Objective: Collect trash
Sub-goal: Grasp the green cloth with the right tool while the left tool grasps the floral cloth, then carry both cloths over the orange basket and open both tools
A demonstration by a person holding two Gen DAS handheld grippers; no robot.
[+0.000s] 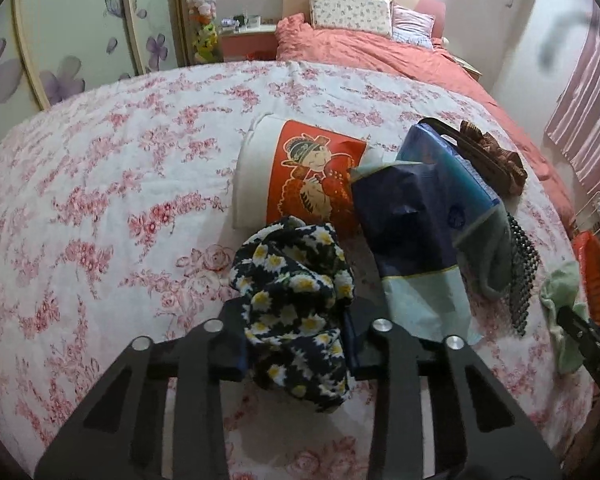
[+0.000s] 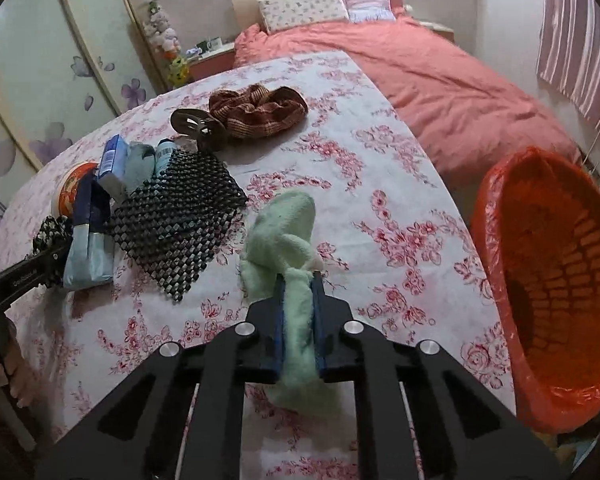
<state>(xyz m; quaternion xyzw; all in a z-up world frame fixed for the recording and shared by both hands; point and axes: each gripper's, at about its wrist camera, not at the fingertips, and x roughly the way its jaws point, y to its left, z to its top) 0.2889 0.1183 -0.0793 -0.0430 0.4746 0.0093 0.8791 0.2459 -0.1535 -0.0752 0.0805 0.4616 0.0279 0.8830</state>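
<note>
A pale green cloth (image 2: 296, 240) is pinched between the pads of the right gripper (image 2: 298, 280), held over the flowered bedspread (image 2: 380, 160) near its right edge, beside the orange lined bin (image 2: 540, 280). A crumpled daisy-print cloth (image 1: 296, 292) is clamped in the left gripper (image 1: 298, 320), near the bedspread's front edge. Behind it, a red-printed white tub (image 1: 300, 176) and a dark blue packet (image 1: 404, 216) are lying touching.
</note>
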